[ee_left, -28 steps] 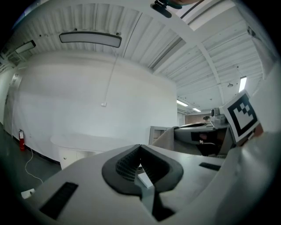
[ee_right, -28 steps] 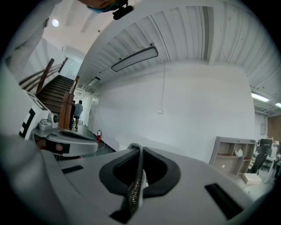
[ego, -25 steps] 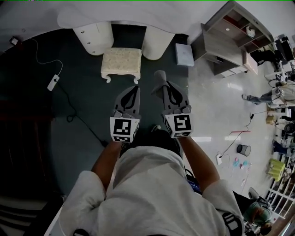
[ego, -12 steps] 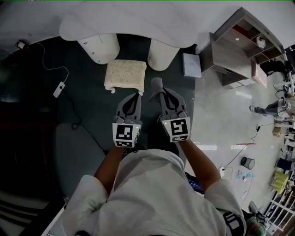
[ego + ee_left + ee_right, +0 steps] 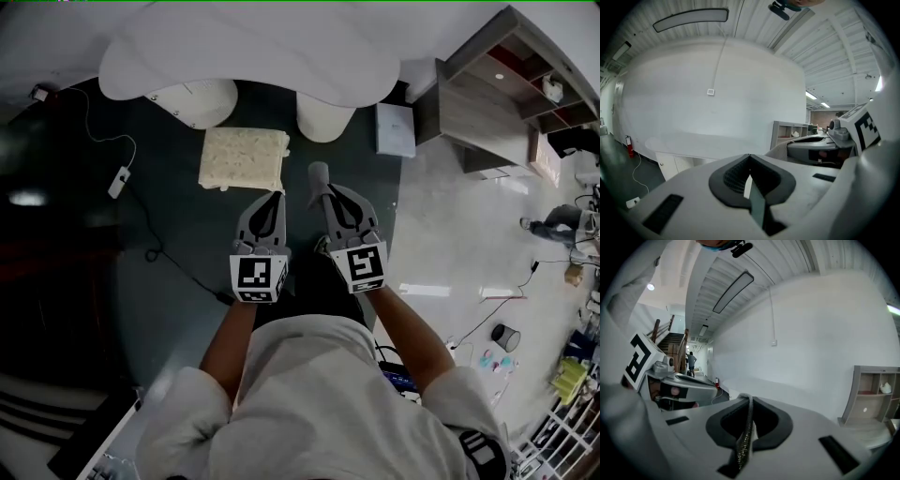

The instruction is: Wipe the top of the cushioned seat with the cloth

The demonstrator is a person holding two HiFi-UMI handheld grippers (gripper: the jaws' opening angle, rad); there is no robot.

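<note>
Right gripper [image 5: 323,194]: jaws pinch the grey cloth [image 5: 318,172], likely carried ready for wiping. Left gripper [image 5: 273,197]: jaws pressed together, empty. Cushioned seat [image 5: 243,158] stands ahead near the dark carpet's [image 5: 169,216] far edge, not yet touched.

A curved white table [image 5: 244,47] stands on pale pedestals [image 5: 199,101] over dark carpet [image 5: 173,253], with a power strip [image 5: 120,181] at left and a flat box [image 5: 394,129] beside a wooden shelf unit [image 5: 492,108] at right.
</note>
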